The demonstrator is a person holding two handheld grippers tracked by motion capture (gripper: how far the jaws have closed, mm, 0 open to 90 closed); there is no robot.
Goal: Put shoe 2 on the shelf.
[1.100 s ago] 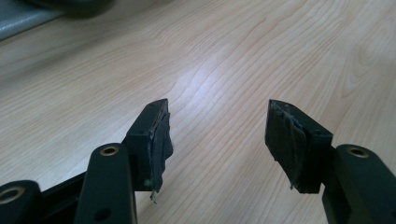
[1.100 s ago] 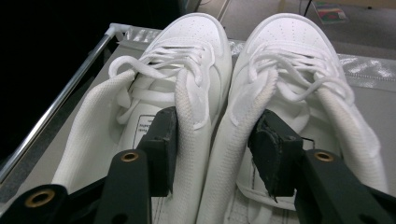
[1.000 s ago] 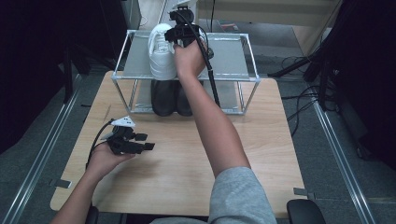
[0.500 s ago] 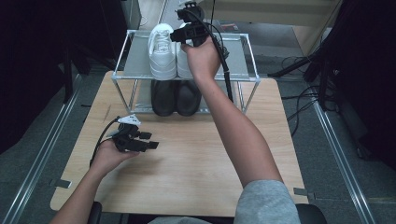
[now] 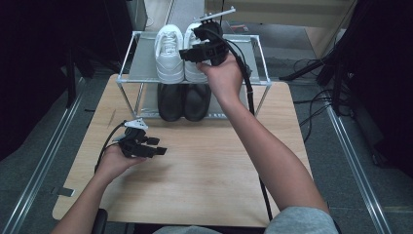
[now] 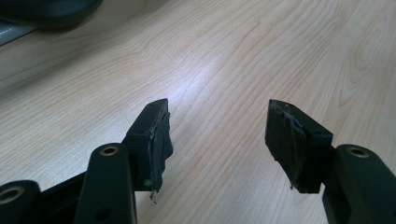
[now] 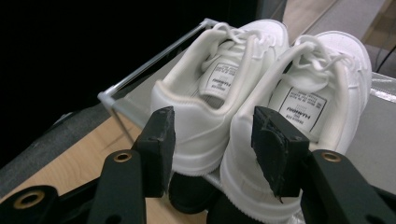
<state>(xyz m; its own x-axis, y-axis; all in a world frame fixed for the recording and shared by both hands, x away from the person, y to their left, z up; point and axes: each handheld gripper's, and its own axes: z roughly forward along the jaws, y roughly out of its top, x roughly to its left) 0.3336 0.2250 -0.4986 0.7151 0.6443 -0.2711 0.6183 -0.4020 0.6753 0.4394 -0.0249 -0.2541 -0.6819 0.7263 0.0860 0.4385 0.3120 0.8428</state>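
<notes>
Two white sneakers [image 5: 169,53] stand side by side on the top shelf of a metal shoe rack [image 5: 141,58]. In the right gripper view their heels [image 7: 219,60] face me. My right gripper [image 5: 185,53] hovers over the right sneaker [image 5: 195,74], jaws pointing left. Its jaws [image 7: 212,119] stand open just short of the heels; they have just been opening, and nothing is pressed between the pads. A pair of black shoes [image 5: 182,101] sits on the lower shelf. My left gripper [image 5: 158,147] rests low over the wooden table [image 5: 209,165], open [image 6: 217,130] and empty.
The rack stands at the table's far edge, with thin metal posts at its corners. The right gripper's cable [image 5: 251,92] hangs down along the forearm. Dark floor and metal rails [image 5: 350,161] flank the table.
The right hand has shifted to the right along the top shelf, away from the left white sneaker. The left hand has stayed in place.
</notes>
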